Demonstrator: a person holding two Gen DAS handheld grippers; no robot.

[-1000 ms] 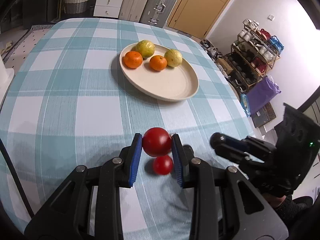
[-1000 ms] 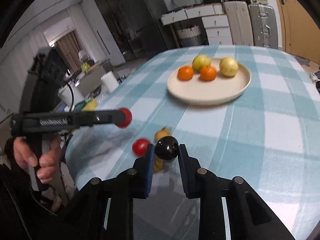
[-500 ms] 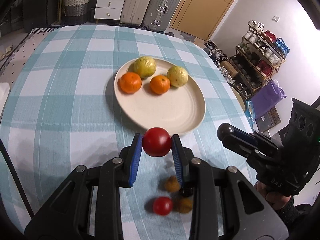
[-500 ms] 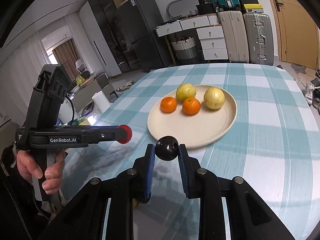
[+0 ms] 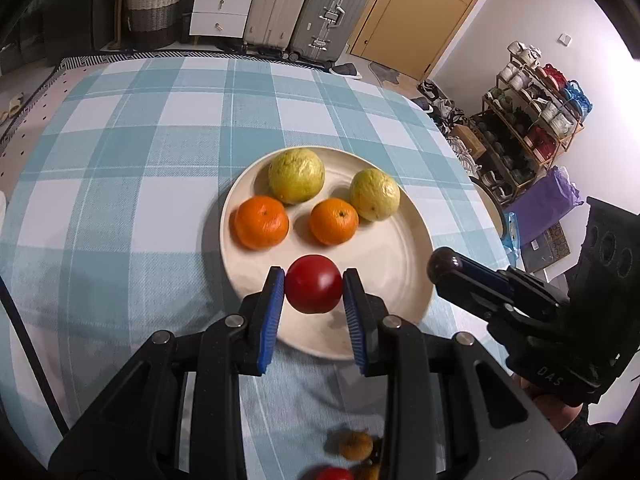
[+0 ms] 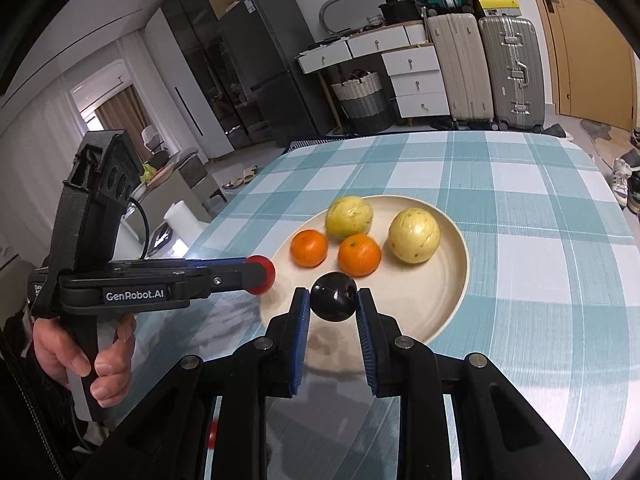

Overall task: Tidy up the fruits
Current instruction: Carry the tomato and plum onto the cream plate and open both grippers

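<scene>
Since a second ago both hand-held grippers had carried their fruit from the bench edge to over the plate. Teal-and-white checked cloth-covered bench (image 5: pixel 120 152) carried the round cream ceramic plate (image 5: pixel 404 240), holding two yellow-green guavas and two oranges at its far side. Left hand-held gripper (image 5: pixel 314 292) was closed on the round red tomato (image 5: pixel 314 289), over the plate's near bare part, oranges straight ahead. Right hand-held gripper (image 6: pixel 334 304) was clamped on the glossy black round fruit (image 6: pixel 334 302), over the near rim. Small fruits (image 5: pixel 356 446) lay behind on the bench.
</scene>
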